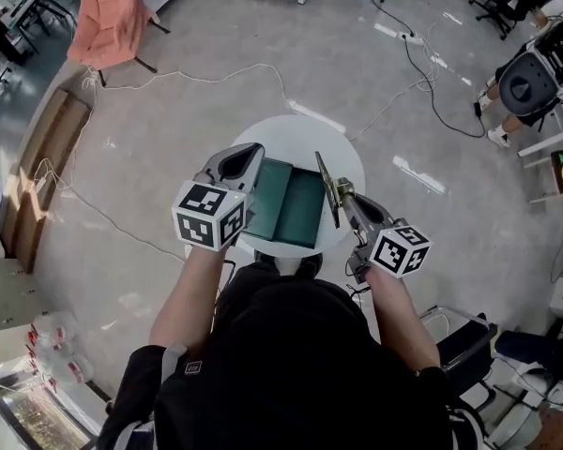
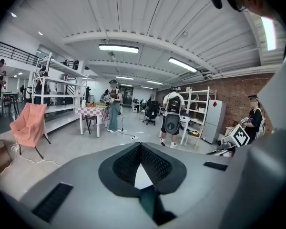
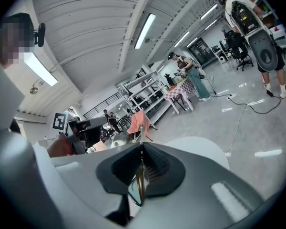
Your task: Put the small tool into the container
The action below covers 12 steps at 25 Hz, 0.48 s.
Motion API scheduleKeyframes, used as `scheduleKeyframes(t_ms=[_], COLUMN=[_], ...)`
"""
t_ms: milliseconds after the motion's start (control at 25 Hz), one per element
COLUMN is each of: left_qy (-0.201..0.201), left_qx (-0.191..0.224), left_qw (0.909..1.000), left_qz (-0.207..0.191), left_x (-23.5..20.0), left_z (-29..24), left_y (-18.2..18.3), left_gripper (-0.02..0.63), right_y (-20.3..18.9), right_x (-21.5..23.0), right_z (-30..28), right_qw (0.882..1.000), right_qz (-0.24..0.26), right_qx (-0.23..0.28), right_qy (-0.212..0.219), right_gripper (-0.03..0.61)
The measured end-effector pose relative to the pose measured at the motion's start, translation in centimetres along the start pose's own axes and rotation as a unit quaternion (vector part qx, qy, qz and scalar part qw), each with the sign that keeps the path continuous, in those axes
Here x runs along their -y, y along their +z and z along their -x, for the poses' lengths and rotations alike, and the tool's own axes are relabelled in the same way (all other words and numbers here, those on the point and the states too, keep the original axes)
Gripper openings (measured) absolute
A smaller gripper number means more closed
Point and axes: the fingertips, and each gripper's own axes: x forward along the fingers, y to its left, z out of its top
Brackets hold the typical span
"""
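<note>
The right gripper (image 1: 343,193) pinches the small tool (image 1: 327,190), a thin flat strip standing on edge at the right side of the green box (image 1: 296,204). The left gripper (image 1: 252,154) is pressed together on nothing, by the box's far left corner. The box sits on the round white table (image 1: 291,134), with bare table along the far edge. Each cube (image 1: 209,216) shows black and white squares.

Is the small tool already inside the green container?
No, the right gripper holds the thin tool upright at the green container's right edge.
</note>
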Motion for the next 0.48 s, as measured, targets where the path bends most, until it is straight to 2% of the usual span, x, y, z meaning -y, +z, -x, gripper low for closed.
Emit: scheduleKeyframes(t_ms=[240,480], left_qy=[-0.022,-0.039], left_qx=[-0.032,-0.058], left_qw=[0.9989,0.9965], left_qz=[0.028,0.046], left_x=[-1.2,-1.5], left_z=[-1.2,-3.1], left_y=[-3.3,-5.7], left_gripper=[0.005,0.005], right_y=[-3.2,-6.1], right_x=[0.4,2.9], right_z=[-2.6,-4.6], right_qw=[0.999,0.993], right_qz=[-0.005,-0.009], right_qx=[-0.049,-0.103], right_qy=[-0.022,-0.051], right_gripper=[0.018,0.018])
